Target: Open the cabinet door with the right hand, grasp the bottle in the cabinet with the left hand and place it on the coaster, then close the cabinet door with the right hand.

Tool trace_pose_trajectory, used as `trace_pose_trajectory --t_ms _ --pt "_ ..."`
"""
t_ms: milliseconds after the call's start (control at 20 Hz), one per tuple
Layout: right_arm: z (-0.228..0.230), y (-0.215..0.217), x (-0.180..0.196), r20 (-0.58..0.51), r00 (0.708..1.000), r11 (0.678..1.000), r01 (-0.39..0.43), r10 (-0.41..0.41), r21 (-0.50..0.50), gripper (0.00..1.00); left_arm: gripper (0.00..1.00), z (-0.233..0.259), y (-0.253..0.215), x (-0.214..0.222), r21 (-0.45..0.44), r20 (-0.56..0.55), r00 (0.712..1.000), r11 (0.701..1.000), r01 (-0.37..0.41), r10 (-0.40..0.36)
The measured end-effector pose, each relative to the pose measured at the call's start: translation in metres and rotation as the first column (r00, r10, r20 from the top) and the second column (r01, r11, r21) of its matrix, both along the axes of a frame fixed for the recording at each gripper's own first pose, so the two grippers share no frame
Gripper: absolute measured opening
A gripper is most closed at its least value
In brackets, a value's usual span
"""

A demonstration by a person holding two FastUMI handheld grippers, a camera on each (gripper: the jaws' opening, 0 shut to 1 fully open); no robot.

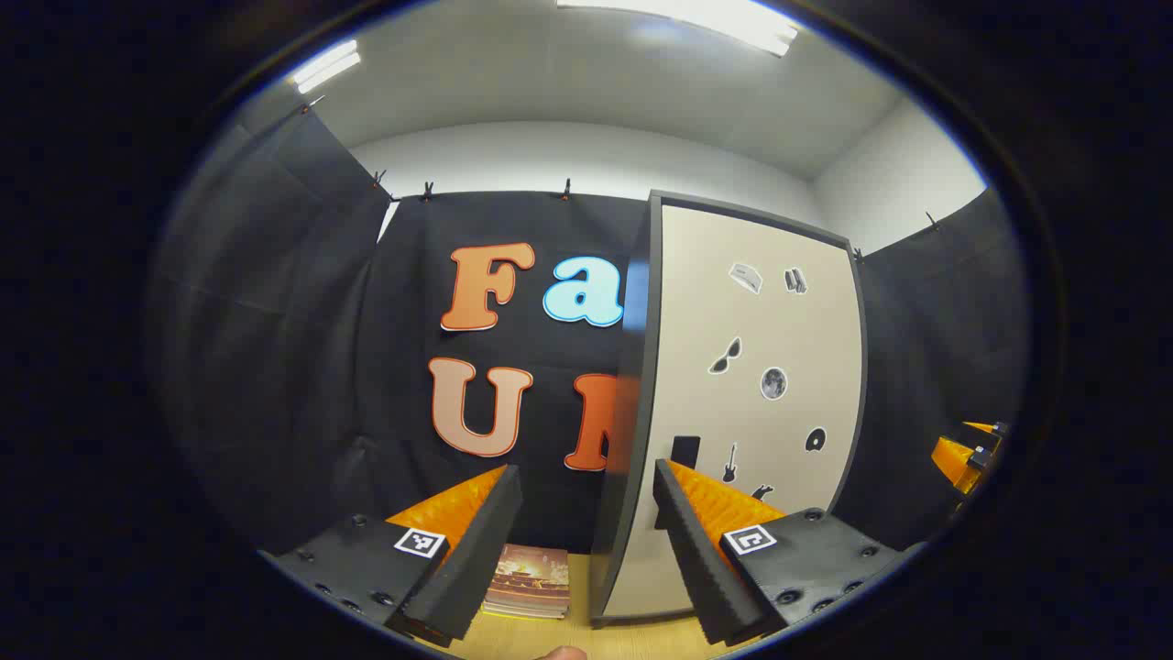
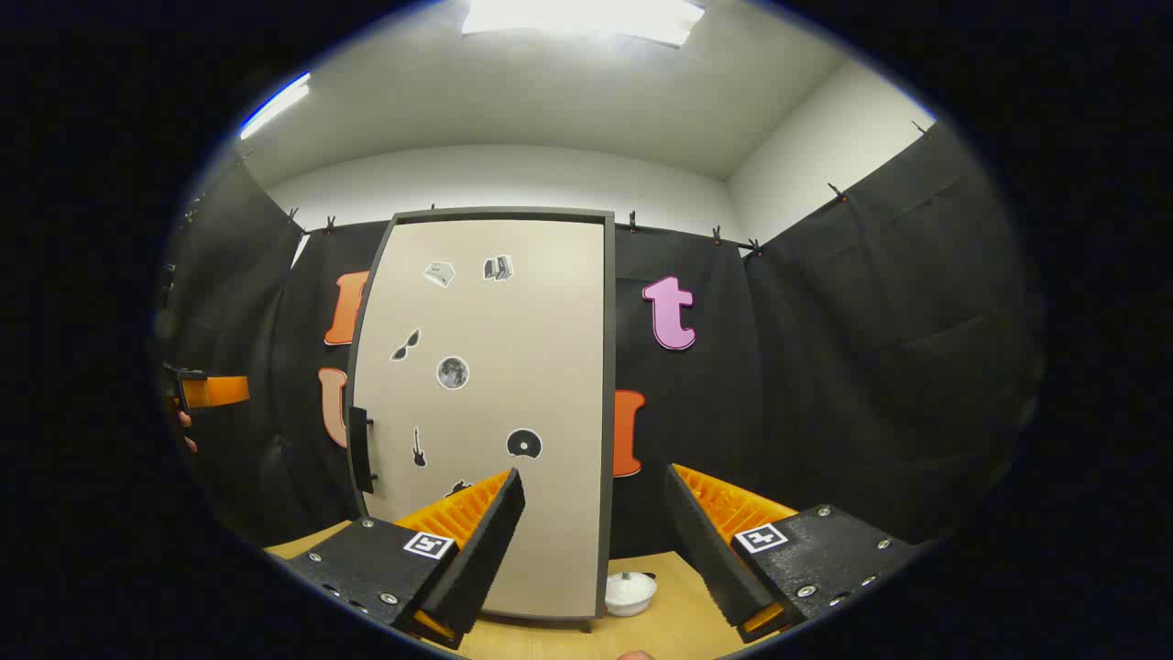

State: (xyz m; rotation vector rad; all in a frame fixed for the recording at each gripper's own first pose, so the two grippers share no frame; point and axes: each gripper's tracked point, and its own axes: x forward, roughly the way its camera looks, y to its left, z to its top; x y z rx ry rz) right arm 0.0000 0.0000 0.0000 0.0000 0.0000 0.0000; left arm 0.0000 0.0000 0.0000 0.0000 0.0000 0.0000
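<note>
Still shut, the door is faced by the right hand-held gripper, held spread; its upright handle lies up-left. The left hand-held gripper is spread too.

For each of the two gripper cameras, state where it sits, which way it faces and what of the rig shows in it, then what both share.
Left gripper view: rides the left gripper, facing the black cloth wall and the tall beige cabinet with dark frame; a stack of books lies ahead.
Right gripper view: rides the right gripper, facing the closed cabinet door head-on; a small white dish sits by its base.
Shared: the cabinet, its dark handle and the light wooden table.
</note>
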Motion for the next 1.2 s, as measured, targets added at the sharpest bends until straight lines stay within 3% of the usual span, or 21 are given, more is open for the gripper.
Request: trace_pose_trajectory --t_ms 250,750,1200 --pt "-0.002 -0.002 0.001 -0.012 1.000 1.000 0.020 -0.020 -0.015 0.95 0.95 0.004 0.002 -0.001 -0.039 0.013 1.000 0.999 -0.009 0.009" --pt "-0.003 -0.012 -0.005 -0.044 0.998 0.998 0.055 -0.054 0.014 0.95 0.93 0.017 0.003 -0.004 -0.027 0.027 1.000 1.000 0.007 -0.007" --pt "-0.015 0.033 0.000 -0.079 0.997 1.000 -0.025 0.026 0.011 0.95 0.94 0.030 0.011 -0.019 0.061 0.062 0.998 0.998 0.002 -0.006"
